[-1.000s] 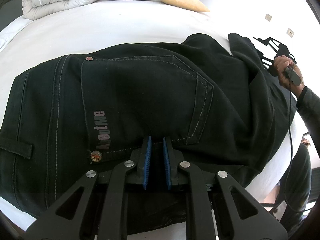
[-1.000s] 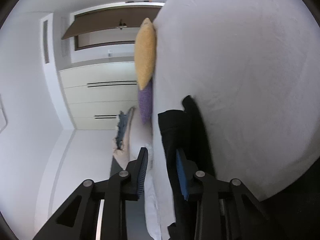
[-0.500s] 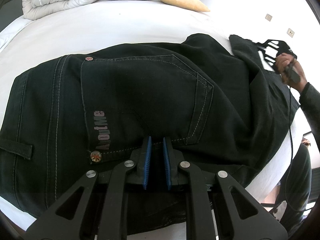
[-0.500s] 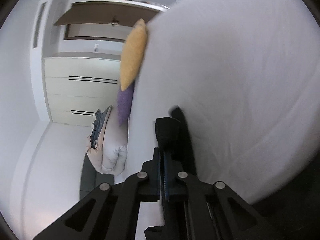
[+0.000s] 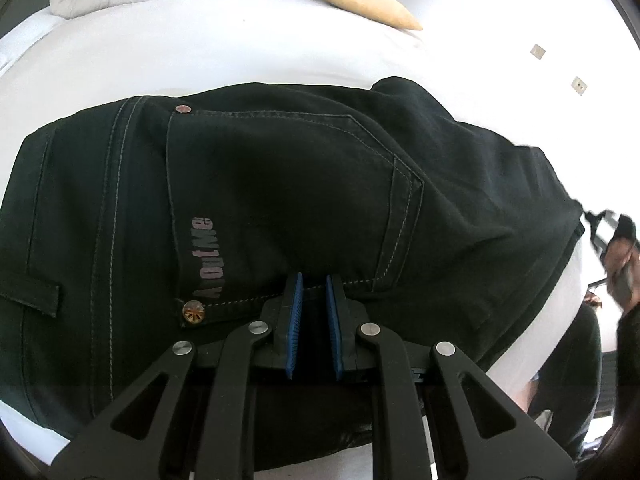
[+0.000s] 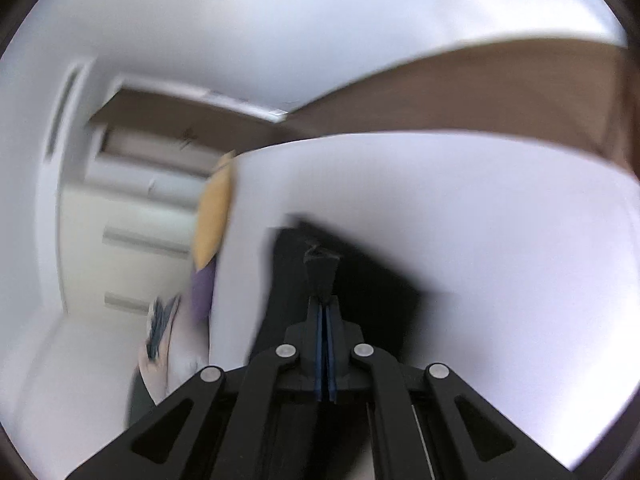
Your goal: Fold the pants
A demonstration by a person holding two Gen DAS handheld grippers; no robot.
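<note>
Carry the pinched hem over to the waistband

Right gripper [image 6: 325,312] clenched on pants [image 5: 280,184]; left gripper [image 5: 313,292], fingers parted, pins them to the bed [image 5: 160,48]. Lay edges flush.

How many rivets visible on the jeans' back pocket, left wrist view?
2. A small copper rivet sits at the back pocket's far corner; a larger patterned rivet at its near corner, left of the left gripper. Others may be hidden.
</note>
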